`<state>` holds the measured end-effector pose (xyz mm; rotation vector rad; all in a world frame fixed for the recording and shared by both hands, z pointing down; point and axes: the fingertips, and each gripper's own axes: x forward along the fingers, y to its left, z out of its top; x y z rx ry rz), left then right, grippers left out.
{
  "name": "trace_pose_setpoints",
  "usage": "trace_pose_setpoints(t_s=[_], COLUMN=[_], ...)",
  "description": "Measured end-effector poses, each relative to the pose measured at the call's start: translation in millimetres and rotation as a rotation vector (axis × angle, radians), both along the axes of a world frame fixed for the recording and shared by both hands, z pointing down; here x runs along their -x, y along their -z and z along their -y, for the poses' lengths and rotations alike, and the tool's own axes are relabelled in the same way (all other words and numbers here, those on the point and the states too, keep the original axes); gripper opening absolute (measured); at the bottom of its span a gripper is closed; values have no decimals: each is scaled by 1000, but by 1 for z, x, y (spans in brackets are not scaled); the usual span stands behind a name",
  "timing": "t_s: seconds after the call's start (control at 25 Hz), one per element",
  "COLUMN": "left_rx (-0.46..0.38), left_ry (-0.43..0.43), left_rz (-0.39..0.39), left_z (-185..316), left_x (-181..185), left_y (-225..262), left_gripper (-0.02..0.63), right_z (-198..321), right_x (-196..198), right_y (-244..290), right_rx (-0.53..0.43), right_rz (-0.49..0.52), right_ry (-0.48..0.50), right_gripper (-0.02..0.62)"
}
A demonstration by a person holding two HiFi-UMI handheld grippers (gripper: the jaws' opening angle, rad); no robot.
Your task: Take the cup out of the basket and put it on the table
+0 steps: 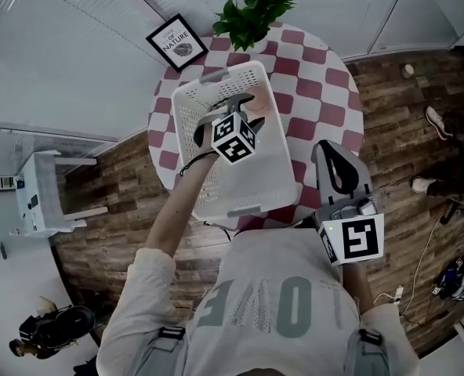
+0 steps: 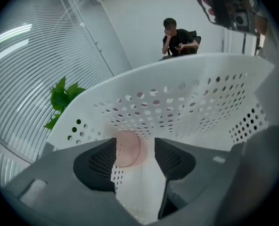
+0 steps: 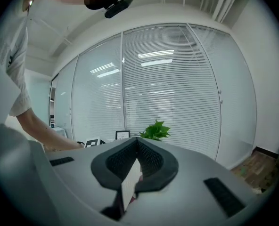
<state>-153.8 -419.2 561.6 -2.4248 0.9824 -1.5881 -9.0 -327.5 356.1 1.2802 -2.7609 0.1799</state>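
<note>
Reaching down into the white basket on the checkered table, the left gripper holds its jaws wide apart, touching nothing. Just ahead between them sits the pink cup, against the basket's perforated wall. Its round face is turned toward the jaws, with its axis roughly along the gripper's line; mouth or base, I cannot tell. The right gripper hangs beside the table's edge, jaws together, empty.

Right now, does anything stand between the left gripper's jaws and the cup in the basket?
Nothing visible does. The left gripper is down inside the basket with its jaws apart, and the pink cup lies straight ahead at their tips, with no other object in the gap.
</note>
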Motion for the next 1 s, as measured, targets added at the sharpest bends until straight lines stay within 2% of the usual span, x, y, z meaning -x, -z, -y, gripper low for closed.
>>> trace_pose_setpoints(t_s=[0.24,0.44,0.64,1.0], left_rx=[64,132,155,203], left_ry=[-90,-172,-183,-258], left_rz=[100,235,260,316], left_z=[-1,2,7,6], left_x=[-4,1,0,-10], left_y=[-31,-47,-56,-75], left_gripper=[238,238,238,231], right_z=[2,5,9,15], right_x=[-14,-24,-33,-41], right_y=[-9,-14,-19,-28], right_rx=[23,37,48,65], right_rz=[4,7,12,13], right_ry=[-56,-82,-105,-117], right_gripper=[9,9,9,9])
